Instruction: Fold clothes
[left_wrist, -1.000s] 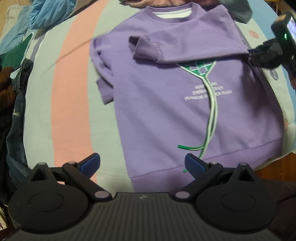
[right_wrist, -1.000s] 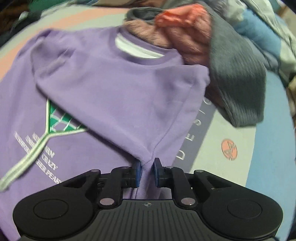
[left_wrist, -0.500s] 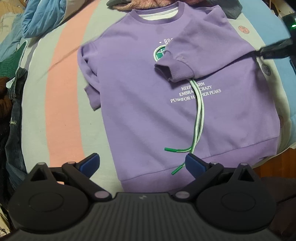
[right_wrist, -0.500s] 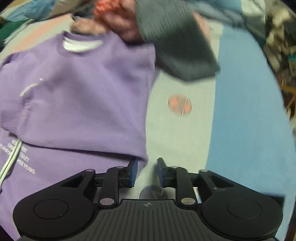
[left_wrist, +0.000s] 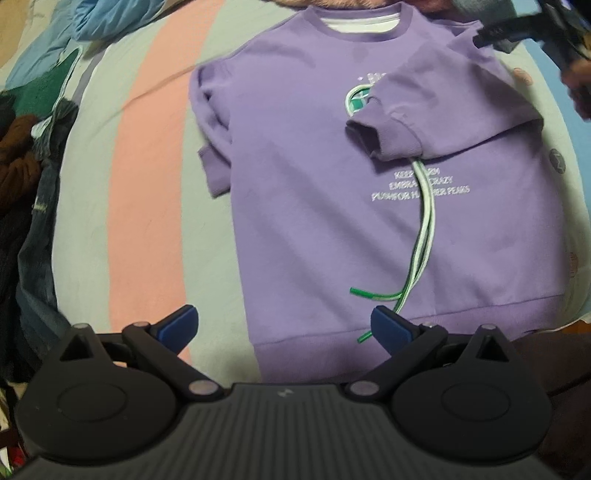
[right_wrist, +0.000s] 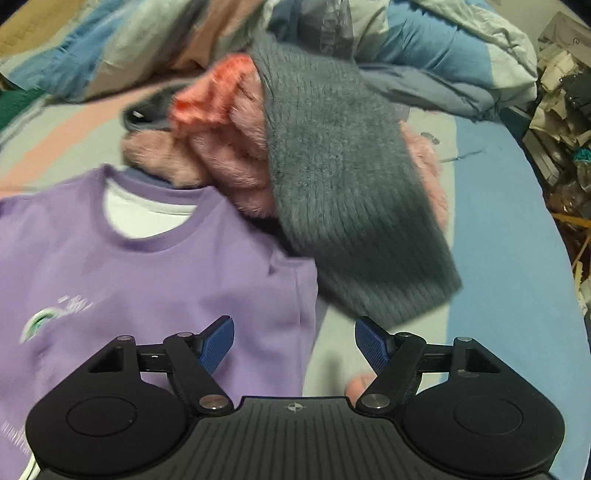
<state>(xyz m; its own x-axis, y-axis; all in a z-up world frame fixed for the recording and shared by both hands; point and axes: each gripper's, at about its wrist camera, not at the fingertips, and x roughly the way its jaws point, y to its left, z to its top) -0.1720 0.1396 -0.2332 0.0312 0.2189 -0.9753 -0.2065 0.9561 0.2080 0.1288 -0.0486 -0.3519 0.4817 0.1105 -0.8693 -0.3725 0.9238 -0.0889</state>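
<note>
My right tool (right_wrist: 294, 341) and left tool (left_wrist: 284, 326) both gape empty over the purple sweatshirt (left_wrist: 332, 206) lying flat on the bed (left_wrist: 147, 184) ahead, one sleeve (left_wrist: 424, 122) folded across its blurred lettering.

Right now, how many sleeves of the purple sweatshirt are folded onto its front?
1. One sleeve of the purple sweatshirt lies folded across the chest, over the logo. The other sleeve lies bunched along the opposite side edge, not on the front.

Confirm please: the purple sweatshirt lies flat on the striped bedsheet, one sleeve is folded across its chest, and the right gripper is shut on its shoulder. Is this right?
Not fully. The right wrist view shows the right gripper open, holding nothing, above the purple sweatshirt. The sweatshirt does lie flat on the striped bedsheet, one sleeve folded across its chest.
</note>
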